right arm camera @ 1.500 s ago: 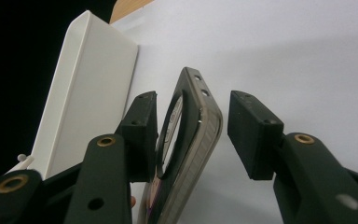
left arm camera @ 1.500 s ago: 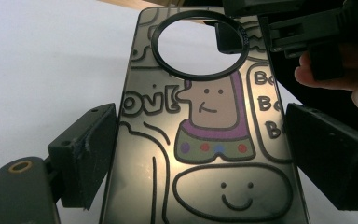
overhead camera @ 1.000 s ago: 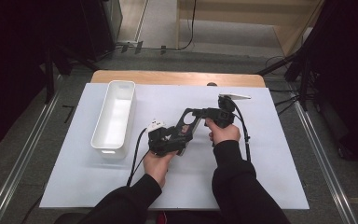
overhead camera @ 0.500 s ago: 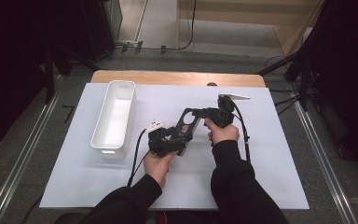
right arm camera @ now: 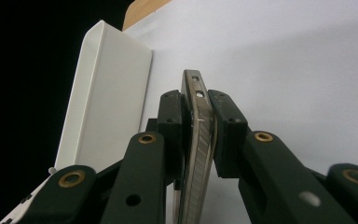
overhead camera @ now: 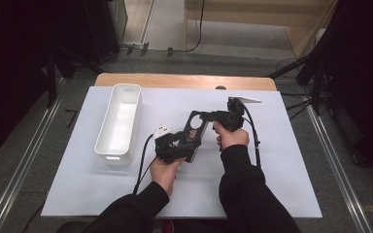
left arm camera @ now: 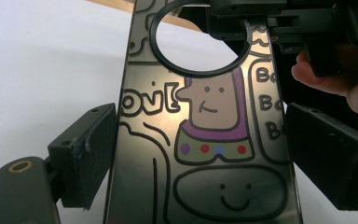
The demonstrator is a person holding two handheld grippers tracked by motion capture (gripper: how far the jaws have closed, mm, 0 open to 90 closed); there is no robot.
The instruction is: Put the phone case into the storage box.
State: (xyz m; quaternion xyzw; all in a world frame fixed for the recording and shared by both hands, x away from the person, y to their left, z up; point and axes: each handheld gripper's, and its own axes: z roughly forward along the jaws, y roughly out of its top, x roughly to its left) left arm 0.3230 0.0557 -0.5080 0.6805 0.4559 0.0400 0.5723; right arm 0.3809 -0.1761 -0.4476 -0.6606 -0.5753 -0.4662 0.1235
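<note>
A glossy black phone case (left arm camera: 205, 140) with cartoon figures and a round hole near its top is held above the white mat between both grippers. My left gripper (left arm camera: 205, 158) spans its width, with a pad (left arm camera: 91, 149) on each long edge. In the high view the left gripper (overhead camera: 187, 145) comes from the lower left under the case (overhead camera: 196, 133). My right gripper (overhead camera: 203, 115) reaches in from the right at the case's far end. Its jaws have just been closing and now pinch the case's thin edge (right arm camera: 196, 88) at the right gripper (right arm camera: 199, 126).
A long white bin (overhead camera: 119, 121) stands at the left of the white mat (overhead camera: 272, 160), and the bin (right arm camera: 107, 102) lies just behind the case. The wooden table edge (overhead camera: 184, 81) shows at the back. Dark floor and metal rails flank the table.
</note>
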